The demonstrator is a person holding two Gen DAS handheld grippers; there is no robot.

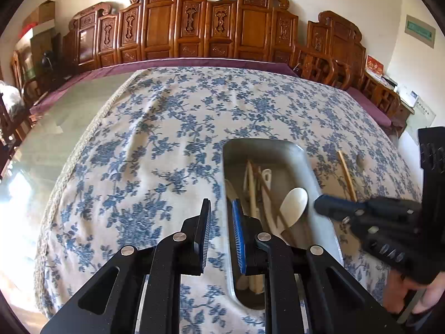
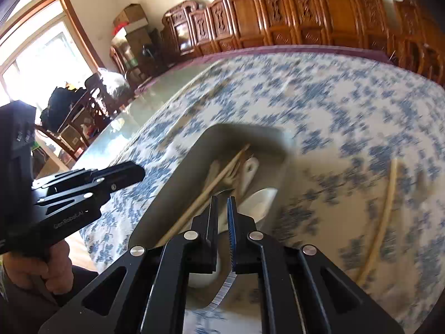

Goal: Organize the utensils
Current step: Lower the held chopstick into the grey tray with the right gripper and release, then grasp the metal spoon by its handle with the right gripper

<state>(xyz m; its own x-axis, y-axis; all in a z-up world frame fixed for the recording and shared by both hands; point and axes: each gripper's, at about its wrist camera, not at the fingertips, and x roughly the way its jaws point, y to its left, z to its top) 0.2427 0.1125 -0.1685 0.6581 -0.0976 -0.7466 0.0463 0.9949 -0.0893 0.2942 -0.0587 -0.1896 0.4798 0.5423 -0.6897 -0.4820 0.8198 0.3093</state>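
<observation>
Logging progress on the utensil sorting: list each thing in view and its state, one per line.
Metal tray: flat on the tablecloth, holding utensils.
White spoon: lying in the tray.
Chopsticks: lying in the tray.
Loose chopstick: outside the tray, on the cloth.
Left claw: slightly apart, holding nothing.
Right claw: nearly shut, holding nothing, over the tray.

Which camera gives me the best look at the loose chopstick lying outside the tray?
The right wrist view: the chopstick shows nearly full length on the tablecloth, right of the tray, though blurred. The left wrist view is sharper, but the right tool hides its near end.
</observation>
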